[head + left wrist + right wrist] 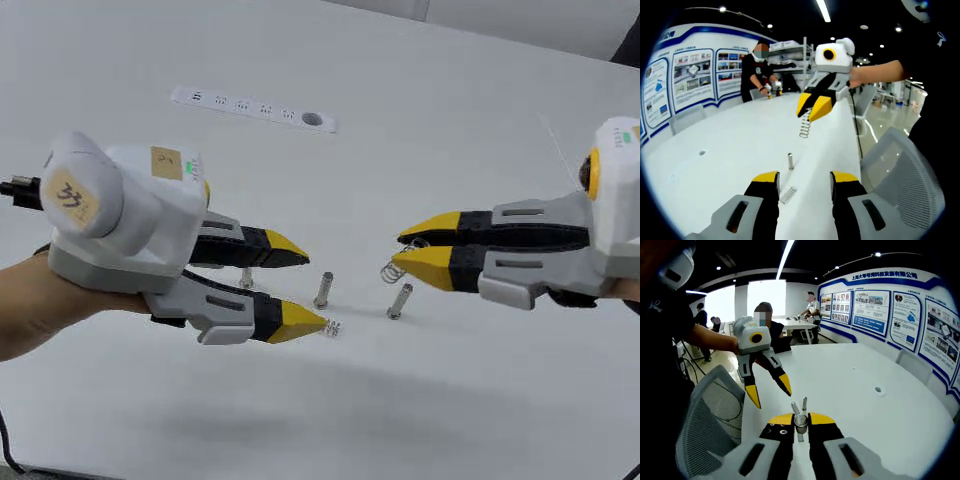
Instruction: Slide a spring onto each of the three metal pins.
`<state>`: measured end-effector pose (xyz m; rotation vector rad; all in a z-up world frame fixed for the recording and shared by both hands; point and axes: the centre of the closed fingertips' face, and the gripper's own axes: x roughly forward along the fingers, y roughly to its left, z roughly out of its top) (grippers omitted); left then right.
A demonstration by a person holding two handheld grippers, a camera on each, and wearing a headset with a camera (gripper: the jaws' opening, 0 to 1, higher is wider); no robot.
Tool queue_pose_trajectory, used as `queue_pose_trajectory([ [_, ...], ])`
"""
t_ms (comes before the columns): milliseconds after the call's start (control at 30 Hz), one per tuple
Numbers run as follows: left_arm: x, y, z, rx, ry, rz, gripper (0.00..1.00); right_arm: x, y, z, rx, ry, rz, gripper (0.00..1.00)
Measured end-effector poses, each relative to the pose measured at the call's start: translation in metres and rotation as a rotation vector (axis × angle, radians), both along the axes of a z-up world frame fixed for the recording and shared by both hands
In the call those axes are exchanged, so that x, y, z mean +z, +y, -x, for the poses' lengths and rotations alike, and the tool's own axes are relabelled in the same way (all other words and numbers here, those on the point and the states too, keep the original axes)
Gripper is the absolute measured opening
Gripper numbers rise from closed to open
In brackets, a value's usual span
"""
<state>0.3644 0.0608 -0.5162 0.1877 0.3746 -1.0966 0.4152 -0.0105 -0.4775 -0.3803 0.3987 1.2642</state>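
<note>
Head view: the left tongs (315,291) come in from 9 o'clock with their jaws spread wide and nothing between them. The right tongs (398,252) reach in from 3 o'clock, pinched on a spring (391,268) that droops from the yellow tips, clear of the white worktop (420,400). Three bare metal pins stand upright between the two tongs. The left pin (246,278) is half hidden behind the left tongs. The middle pin (322,290) stands in the open, and the right pin (399,301) is at 6 o'clock from the held spring. A loose spring (333,327) lies flat just beside the lower left tip. A power strip (253,108) lies at 11 o'clock, well apart.

Left gripper view: the left tongs (804,176) gape over the loose spring (788,194), with a pin (789,161) at its 12 o'clock. Beyond, the right tongs (810,114) dangle the spring (804,129).

Right gripper view: the right tongs (801,418) clamp the spring (800,424), with a pin (804,404) just past it at 12 o'clock. The left tongs (772,399) are at 10 o'clock, parted.
</note>
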Motion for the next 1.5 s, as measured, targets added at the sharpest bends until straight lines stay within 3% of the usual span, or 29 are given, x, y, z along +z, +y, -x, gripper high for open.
queue_pose_trajectory([
  [167, 0.000, 0.021, -0.008, 0.068, -0.007, 0.000, 0.50, -0.017, -0.015, -0.032, -0.080, 0.006, 0.046, 0.11],
  [333, 0.007, 0.038, -0.015, 0.125, -0.017, 0.023, 0.54, -0.035, -0.017, -0.045, -0.108, 0.025, 0.075, 0.11],
  [533, 0.006, 0.050, -0.017, 0.136, -0.036, -0.004, 0.65, -0.060, -0.019, -0.047, -0.117, 0.057, 0.115, 0.11],
  [667, 0.006, 0.056, -0.018, 0.160, -0.036, 0.008, 0.73, -0.070, -0.021, -0.050, -0.139, 0.076, 0.123, 0.11],
  [933, -0.005, 0.061, -0.011, 0.179, -0.006, -0.010, 0.81, -0.082, -0.020, -0.050, -0.142, 0.105, 0.135, 0.11],
  [1233, -0.007, 0.068, -0.012, 0.209, -0.003, -0.015, 0.90, -0.092, -0.021, -0.048, -0.138, 0.128, 0.154, 0.11],
  [1500, -0.008, 0.074, -0.013, 0.230, 0.005, -0.022, 0.92, -0.102, -0.022, -0.048, -0.143, 0.131, 0.169, 0.11],
])
